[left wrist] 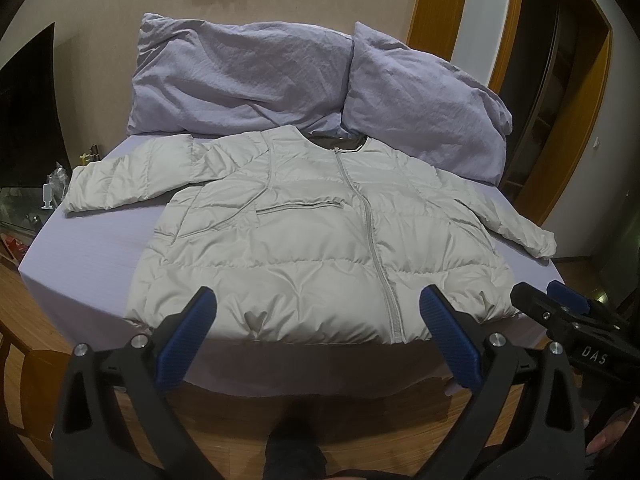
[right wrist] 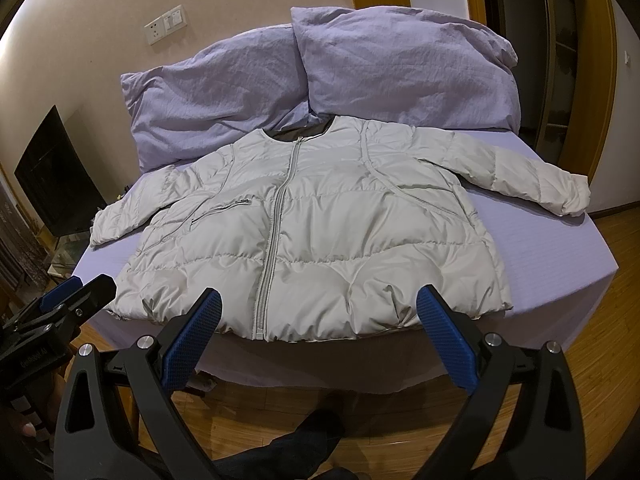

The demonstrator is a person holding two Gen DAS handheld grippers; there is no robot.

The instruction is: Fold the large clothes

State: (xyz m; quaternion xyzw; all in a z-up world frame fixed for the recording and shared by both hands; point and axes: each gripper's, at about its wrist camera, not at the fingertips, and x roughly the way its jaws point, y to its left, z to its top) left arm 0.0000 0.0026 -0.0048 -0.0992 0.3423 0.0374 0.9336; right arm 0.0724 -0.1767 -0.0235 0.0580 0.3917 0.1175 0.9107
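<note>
A pale grey puffer jacket (left wrist: 312, 236) lies flat and zipped on the lilac bed, front up, collar toward the pillows, both sleeves spread out to the sides. It also shows in the right wrist view (right wrist: 320, 232). My left gripper (left wrist: 318, 300) is open and empty, held just above the jacket's hem at the bed's near edge. My right gripper (right wrist: 318, 304) is open and empty too, over the hem a little further right. Each gripper shows in the other's view, the right one (left wrist: 560, 304) and the left one (right wrist: 76, 296).
Two lilac pillows (left wrist: 240, 76) (left wrist: 424, 96) lean against the wall behind the jacket. The bed sheet (left wrist: 92, 248) ends in a near edge over a wooden floor (right wrist: 600, 360). A dark screen and cluttered side table stand at the left (right wrist: 52, 176). A wooden door frame (left wrist: 576, 120) is at the right.
</note>
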